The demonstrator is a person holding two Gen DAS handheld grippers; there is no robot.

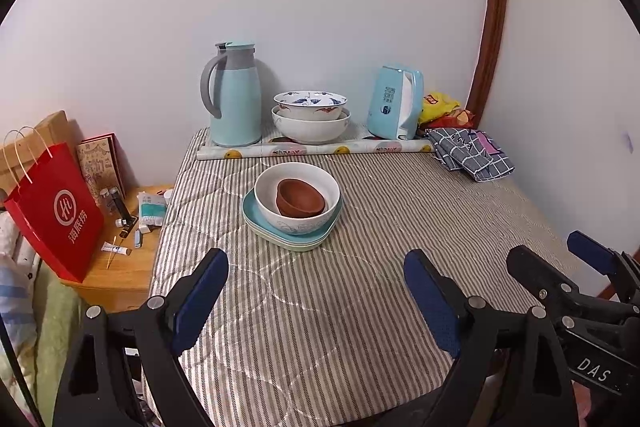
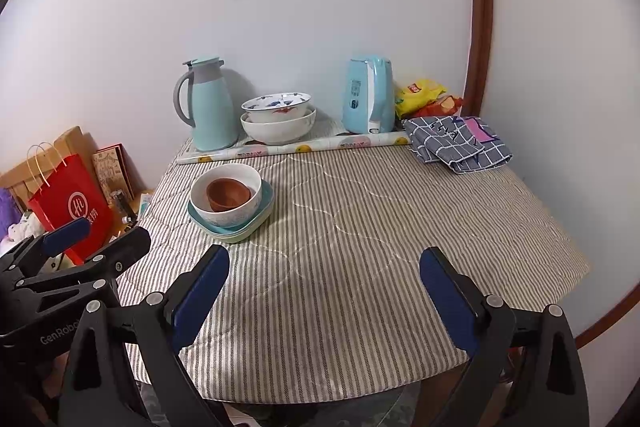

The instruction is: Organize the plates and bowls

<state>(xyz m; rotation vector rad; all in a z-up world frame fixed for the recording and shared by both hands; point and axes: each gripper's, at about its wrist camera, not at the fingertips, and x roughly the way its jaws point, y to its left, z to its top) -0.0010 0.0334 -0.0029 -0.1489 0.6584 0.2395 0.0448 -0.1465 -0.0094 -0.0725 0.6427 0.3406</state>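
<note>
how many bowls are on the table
4: a brown bowl nested in a white bowl on the stacked plates, and a blue-patterned bowl in a larger white one by the wall. More may be hidden.

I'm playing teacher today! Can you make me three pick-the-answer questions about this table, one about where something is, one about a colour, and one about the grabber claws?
1. Where does the small brown clay bowl sit?
A. inside the white ceramic bowl
B. on the red paper bag
C. beside the kettle

2. What colour is the tall thermos jug?
A. red
B. light blue
C. black

3. How do the left gripper and right gripper stand?
A. both shut on bowls
B. one holds a plate
C. both open and holding nothing

Answers: 1 A, the brown bowl nests in the white one, atop the stacked teal plates. 2 B, its body is pale blue. 3 C, only striped cloth shows between the fingers.
</note>
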